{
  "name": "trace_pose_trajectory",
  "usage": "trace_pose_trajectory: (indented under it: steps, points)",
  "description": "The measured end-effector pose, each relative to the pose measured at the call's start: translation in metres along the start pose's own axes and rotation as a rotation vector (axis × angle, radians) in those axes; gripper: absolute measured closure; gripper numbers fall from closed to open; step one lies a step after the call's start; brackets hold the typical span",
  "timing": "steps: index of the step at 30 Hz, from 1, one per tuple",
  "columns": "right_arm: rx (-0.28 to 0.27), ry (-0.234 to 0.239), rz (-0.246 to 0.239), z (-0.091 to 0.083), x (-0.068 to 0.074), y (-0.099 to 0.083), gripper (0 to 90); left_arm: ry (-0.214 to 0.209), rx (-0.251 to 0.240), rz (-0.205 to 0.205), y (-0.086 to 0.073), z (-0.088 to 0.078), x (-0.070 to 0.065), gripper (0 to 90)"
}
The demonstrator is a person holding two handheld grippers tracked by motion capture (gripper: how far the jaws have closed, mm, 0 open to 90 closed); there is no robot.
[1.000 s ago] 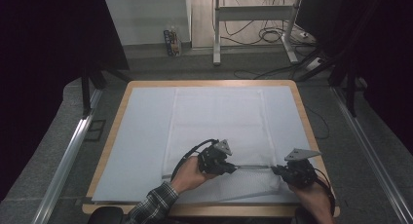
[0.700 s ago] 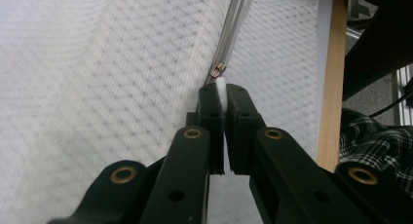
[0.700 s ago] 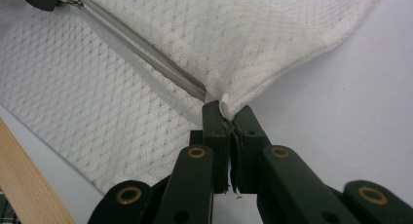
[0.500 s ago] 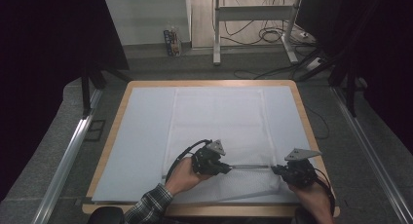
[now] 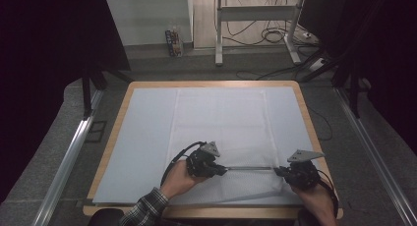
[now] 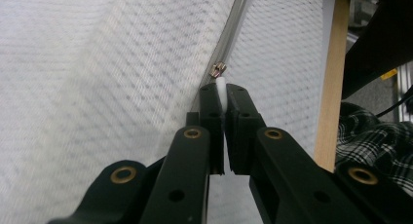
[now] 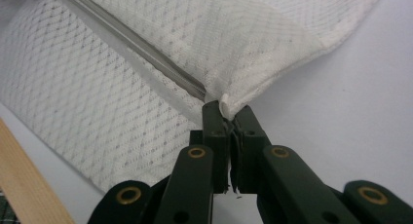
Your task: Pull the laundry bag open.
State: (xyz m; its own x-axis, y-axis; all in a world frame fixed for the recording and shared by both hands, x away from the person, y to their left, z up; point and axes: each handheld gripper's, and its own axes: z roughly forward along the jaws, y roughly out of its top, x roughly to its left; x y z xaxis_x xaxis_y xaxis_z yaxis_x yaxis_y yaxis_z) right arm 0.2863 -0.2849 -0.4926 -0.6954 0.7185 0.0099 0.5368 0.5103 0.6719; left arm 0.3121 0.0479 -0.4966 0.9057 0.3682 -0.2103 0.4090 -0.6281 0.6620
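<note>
On the near half of the table (image 5: 118, 137), a white mesh fabric piece (image 5: 221, 118) is laid flat over a pale sheet (image 5: 142, 137), and a grey zipper (image 5: 248, 168) is stretched in a straight line across its near portion, between the two grippers. The left gripper (image 5: 222, 170) is held at the zipper's left end, with the person's left hand (image 5: 177, 179) behind it and a plaid sleeve (image 5: 145, 211) entering from the bottom edge. The right gripper (image 5: 278, 171) is held at the zipper's right end, near the table's right edge, with the right hand (image 5: 314, 201) behind it.

In the left gripper view, the left gripper (image 6: 223, 95) is seen with its jaws pressed together on a small white tab, the zipper pull (image 6: 221, 85), just below the metal slider (image 6: 218, 69). The zipper (image 6: 234, 24) is seen running away from the slider toward the top of that view. The table's wooden rim (image 6: 332, 78) and the plaid sleeve (image 6: 375, 136) are seen at the right.

In the right gripper view, the right gripper (image 7: 227, 112) is seen with its jaws closed on the mesh fabric's corner (image 7: 229, 104), right where the zipper (image 7: 141, 51) ends. The fabric (image 7: 97, 102) is lifted slightly at the pinched corner and lies on the pale sheet (image 7: 350, 112) elsewhere.
</note>
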Motion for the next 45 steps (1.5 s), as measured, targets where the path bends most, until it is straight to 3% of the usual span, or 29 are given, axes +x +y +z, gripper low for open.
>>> trace_pose_trajectory:
  steps: [18,23,36,45]
  points:
    - [0.002,-0.001,-0.003,0.000,-0.001,0.000,85.6,0.014,-0.002,-0.011,-0.009,-0.009,0.001,87.6]
    - [-0.005,0.008,0.005,-0.001,-0.002,0.000,85.6,0.007,-0.015,-0.030,-0.014,-0.013,0.003,87.6]
    - [-0.004,-0.002,0.005,-0.001,-0.001,-0.001,85.6,0.031,-0.002,-0.033,-0.021,-0.017,0.003,87.6]
    - [-0.004,-0.010,0.010,-0.002,-0.003,-0.001,85.6,0.046,-0.014,-0.068,-0.033,-0.029,0.008,87.6]
